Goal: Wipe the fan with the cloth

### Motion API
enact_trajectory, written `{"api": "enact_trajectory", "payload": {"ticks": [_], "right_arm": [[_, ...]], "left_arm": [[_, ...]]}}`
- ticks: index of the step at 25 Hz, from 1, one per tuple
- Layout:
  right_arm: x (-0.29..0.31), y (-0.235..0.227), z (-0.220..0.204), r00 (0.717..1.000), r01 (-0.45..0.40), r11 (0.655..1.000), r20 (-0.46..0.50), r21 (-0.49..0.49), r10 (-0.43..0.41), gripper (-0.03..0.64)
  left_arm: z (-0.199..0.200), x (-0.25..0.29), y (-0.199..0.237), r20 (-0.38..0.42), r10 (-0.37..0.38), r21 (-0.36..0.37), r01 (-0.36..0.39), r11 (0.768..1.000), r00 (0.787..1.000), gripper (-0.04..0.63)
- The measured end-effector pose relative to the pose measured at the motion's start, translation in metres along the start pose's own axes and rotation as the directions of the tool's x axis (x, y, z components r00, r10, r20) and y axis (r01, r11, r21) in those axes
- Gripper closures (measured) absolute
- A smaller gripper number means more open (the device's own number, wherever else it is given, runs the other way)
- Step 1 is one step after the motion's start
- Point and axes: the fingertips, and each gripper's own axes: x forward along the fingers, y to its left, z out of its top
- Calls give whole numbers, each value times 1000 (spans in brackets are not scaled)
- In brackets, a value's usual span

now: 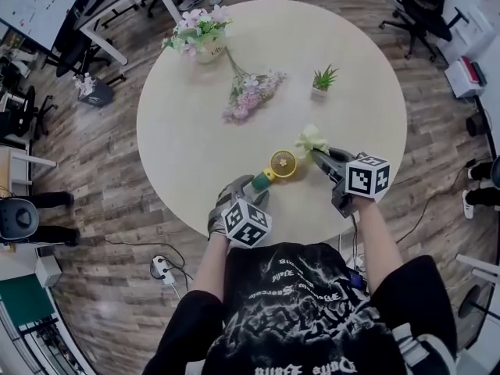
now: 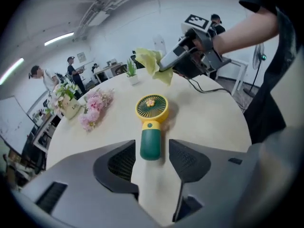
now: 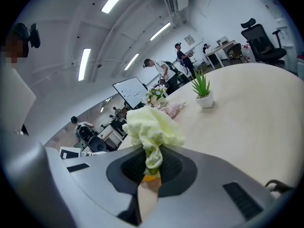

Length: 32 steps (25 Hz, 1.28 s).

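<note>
A small hand fan lies flat on the round table, with a yellow head (image 1: 282, 164) (image 2: 151, 108) and a green handle (image 1: 260, 181) (image 2: 151, 143). My left gripper (image 1: 250, 188) (image 2: 152, 149) is open and straddles the end of the handle, a gap showing on each side of it. My right gripper (image 1: 318, 156) (image 3: 152, 164) is shut on a crumpled pale yellow-green cloth (image 1: 311, 139) (image 3: 151, 126) (image 2: 153, 63). It holds the cloth just above the table, to the right of the fan's head and apart from it.
A pot of pink and white flowers (image 1: 201, 36) stands at the table's far side. A loose pink bouquet (image 1: 250, 92) and a small potted succulent (image 1: 322, 80) lie beyond the fan. The table's near edge (image 1: 312, 237) runs just below my grippers. Office chairs, desks and people surround the table.
</note>
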Motion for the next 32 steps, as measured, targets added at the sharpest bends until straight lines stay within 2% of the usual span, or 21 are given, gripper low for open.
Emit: {"api": "enact_trajectory", "payload": {"ticks": [3, 7, 10, 13, 15, 17, 18, 19, 20, 22, 24, 26, 28, 30, 31, 32], "right_arm": [[-9, -2, -4, 1000, 0, 1000, 2, -18, 0, 578], [-21, -5, -5, 1000, -9, 1000, 23, -13, 9, 578], [-32, -9, -6, 1000, -5, 1000, 29, -19, 5, 578], [-41, -20, -10, 1000, 9, 1000, 26, -16, -9, 578], [-45, -27, -13, 1000, 15, 1000, 19, -16, -14, 578], [-47, -30, -17, 1000, 13, 1000, 7, -18, -13, 578], [-47, -31, -19, 1000, 12, 1000, 0, -19, -12, 578], [-47, -32, -21, 1000, 10, 1000, -6, -19, -10, 578], [-47, -32, -22, 1000, 8, 1000, -12, -19, -9, 578], [-43, -31, -23, 1000, 3, 1000, -23, -18, -4, 578], [-38, -29, -25, 999, -4, 1000, -36, -18, 4, 578], [-32, -26, -26, 999, -8, 1000, -52, -21, 7, 578], [-24, -22, -27, 997, -5, 1000, -71, -30, 3, 578], [-16, -16, -28, 996, -5, 999, -94, -45, 1, 578], [-12, -14, -29, 995, -7, 999, -104, -50, 2, 578], [-8, -11, -29, 994, -9, 999, -112, -54, 3, 578]], "left_arm": [[2, 8, -4, -92, 54, 62, -48, 997, 994, 361], [-2, 19, 0, -193, 129, 116, -108, 987, 973, 403], [-7, 24, -1, -238, 139, 149, -105, 983, 961, 408], [-5, 27, -3, -252, 123, 161, -84, 983, 960, 418], [-2, 29, -5, -253, 55, 88, -34, 996, 966, 419], [0, 28, -12, -244, -67, -83, 48, 995, 967, 419], [0, 25, -17, -234, -139, -196, 93, 976, 962, 419], [1, 22, -22, -207, -211, -314, 140, 939, 955, 419], [7, 19, -27, -150, -276, -421, 191, 887, 949, 420], [21, 15, -33, -1, -369, -580, 300, 757, 929, 420], [29, 13, -36, 131, -427, -691, 392, 608, 895, 420], [33, 11, -36, 263, -446, -767, 466, 441, 856, 420], [37, 9, -32, 405, -424, -807, 535, 251, 810, 420], [40, 4, -25, 548, -375, -794, 606, 49, 748, 420], [41, 2, -21, 614, -342, -767, 640, -43, 712, 420], [42, -1, -17, 673, -305, -730, 672, -126, 674, 421]]}}
